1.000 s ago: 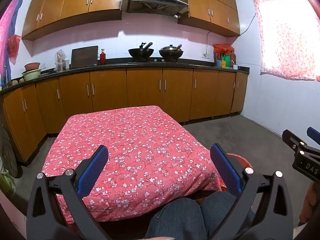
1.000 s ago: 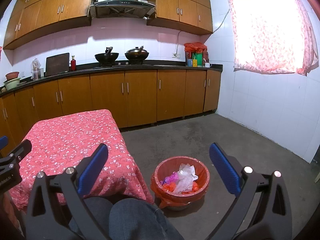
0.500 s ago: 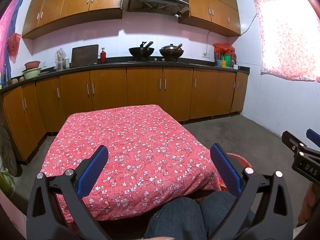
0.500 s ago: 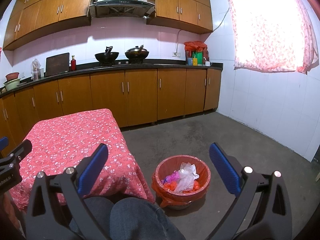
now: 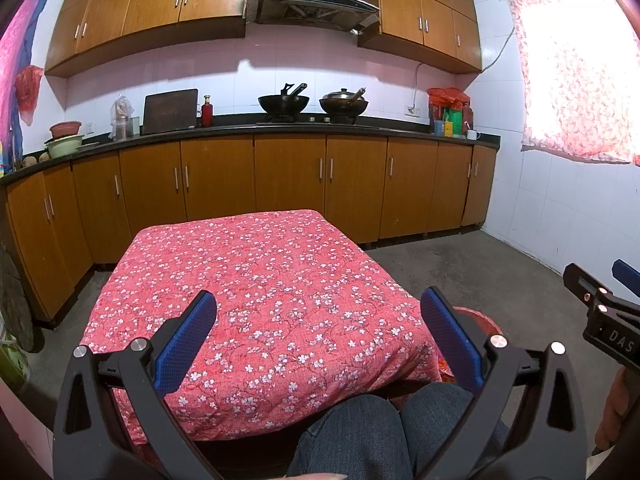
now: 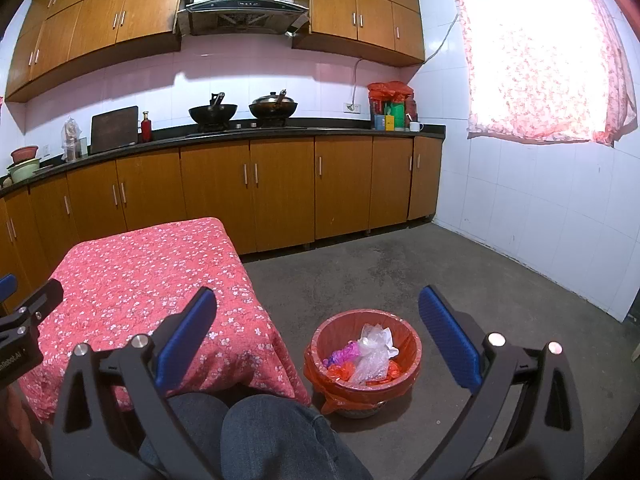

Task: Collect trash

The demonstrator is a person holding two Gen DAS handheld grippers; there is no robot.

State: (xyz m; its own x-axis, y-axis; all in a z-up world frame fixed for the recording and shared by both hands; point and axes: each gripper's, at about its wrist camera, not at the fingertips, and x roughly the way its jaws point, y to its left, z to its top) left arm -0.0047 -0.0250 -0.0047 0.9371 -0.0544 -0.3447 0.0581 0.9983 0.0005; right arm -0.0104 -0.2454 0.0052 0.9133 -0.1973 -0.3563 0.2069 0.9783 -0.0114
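A round bin with an orange liner (image 6: 316, 354) stands on the floor to the right of the table. It holds clear plastic wrap (image 6: 370, 350) and purple and orange scraps. Its rim (image 5: 482, 318) peeks out behind the table corner in the left wrist view. My left gripper (image 5: 320, 334) is open and empty above the table's near edge. My right gripper (image 6: 318, 334) is open and empty above the bin and my knees. No trash shows on the red floral tablecloth (image 5: 256, 288).
Wooden cabinets (image 5: 288, 180) and a dark counter with woks (image 5: 284, 104) run along the far wall. The grey floor (image 6: 440, 272) spreads to the right up to a white tiled wall under a curtained window (image 6: 540, 60). My knees (image 6: 248, 432) are below the grippers.
Both views have barely shifted. The grippers stay open and nothing else has moved.
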